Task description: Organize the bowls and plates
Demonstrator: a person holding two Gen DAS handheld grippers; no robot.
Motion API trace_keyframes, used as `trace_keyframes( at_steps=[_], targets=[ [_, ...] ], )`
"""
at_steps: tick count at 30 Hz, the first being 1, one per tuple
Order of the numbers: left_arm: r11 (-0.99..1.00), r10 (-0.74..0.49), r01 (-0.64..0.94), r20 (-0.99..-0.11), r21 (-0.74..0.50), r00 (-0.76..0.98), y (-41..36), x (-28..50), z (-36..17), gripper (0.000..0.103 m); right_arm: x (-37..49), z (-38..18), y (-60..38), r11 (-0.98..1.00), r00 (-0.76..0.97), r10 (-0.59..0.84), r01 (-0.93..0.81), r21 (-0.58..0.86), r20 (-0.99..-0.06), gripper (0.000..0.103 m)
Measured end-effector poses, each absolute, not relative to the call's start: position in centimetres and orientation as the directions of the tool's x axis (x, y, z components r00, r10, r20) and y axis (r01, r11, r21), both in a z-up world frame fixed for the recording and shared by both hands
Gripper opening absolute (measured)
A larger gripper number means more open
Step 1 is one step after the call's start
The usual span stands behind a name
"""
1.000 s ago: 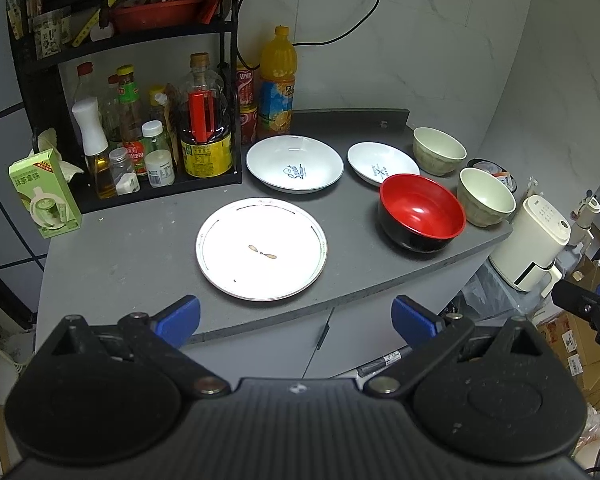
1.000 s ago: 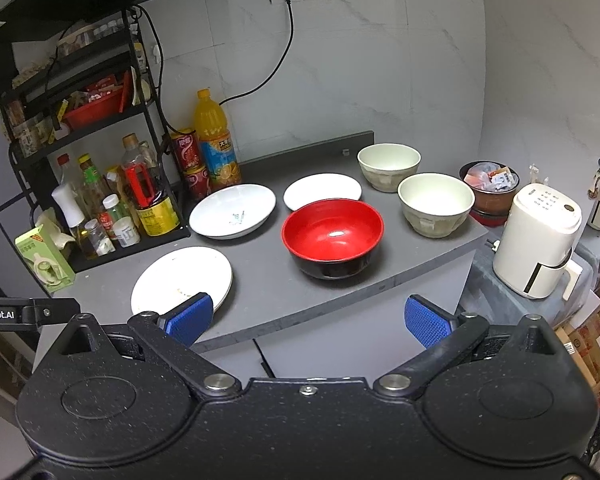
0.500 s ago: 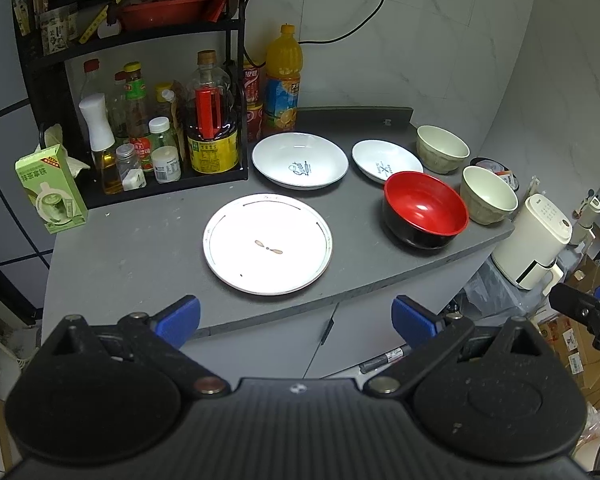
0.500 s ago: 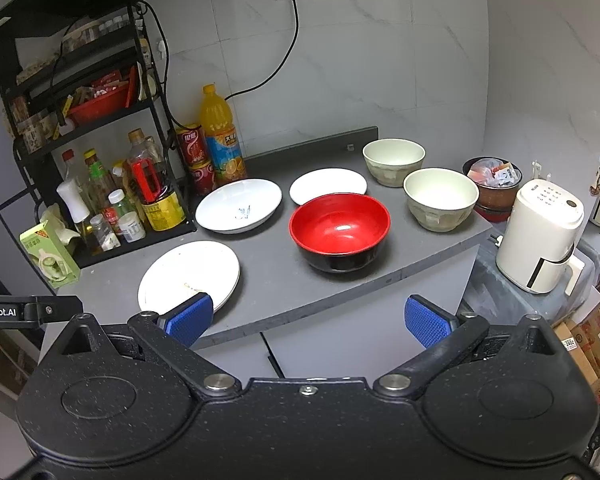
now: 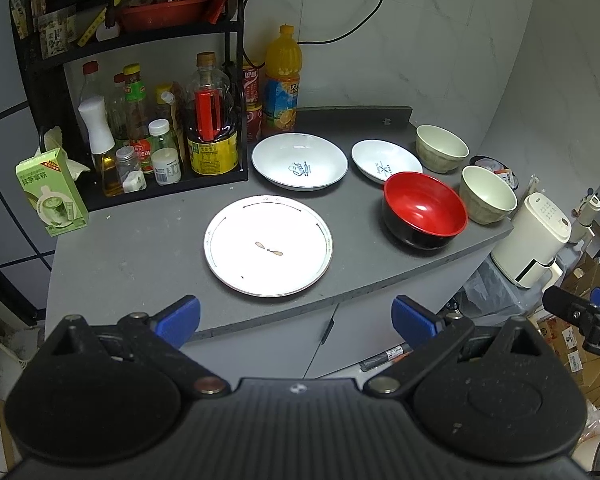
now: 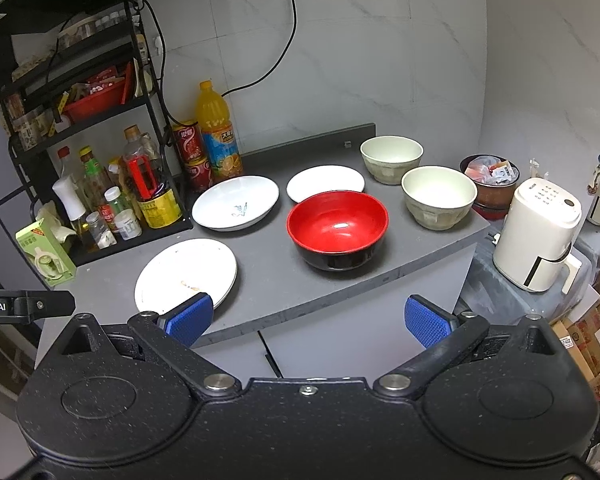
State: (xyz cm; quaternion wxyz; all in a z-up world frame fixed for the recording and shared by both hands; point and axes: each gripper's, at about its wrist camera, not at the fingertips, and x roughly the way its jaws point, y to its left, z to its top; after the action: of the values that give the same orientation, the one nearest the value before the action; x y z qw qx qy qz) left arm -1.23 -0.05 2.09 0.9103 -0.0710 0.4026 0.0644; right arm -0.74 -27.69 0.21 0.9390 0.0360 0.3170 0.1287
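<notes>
On the grey counter (image 5: 140,248) I see the large flat white plate (image 5: 268,245) nearest me, the deep white dish (image 5: 299,161) behind it and the small white dish (image 5: 386,160) to that one's right. The red-and-black bowl (image 5: 424,210) sits right of the plate, two pale ceramic bowls (image 5: 487,194) beyond.

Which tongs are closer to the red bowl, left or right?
Right. The right tongs hang off the counter's front edge, straight before the red bowl. The left tongs face the flat plate, with the bowl off to their right.
</notes>
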Motion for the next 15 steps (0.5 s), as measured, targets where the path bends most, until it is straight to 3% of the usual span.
trace_keyframes(
  at_steps=[15],
  targets=[
    [0.984, 0.058, -0.165, -0.760, -0.065, 0.647, 0.7, 2.3, 1.3, 0.101, 2.3, -0.6, -26.6, 0.970, 0.759, 0.244, -0.195, 0.146, -0.603, 0.103]
  ],
)
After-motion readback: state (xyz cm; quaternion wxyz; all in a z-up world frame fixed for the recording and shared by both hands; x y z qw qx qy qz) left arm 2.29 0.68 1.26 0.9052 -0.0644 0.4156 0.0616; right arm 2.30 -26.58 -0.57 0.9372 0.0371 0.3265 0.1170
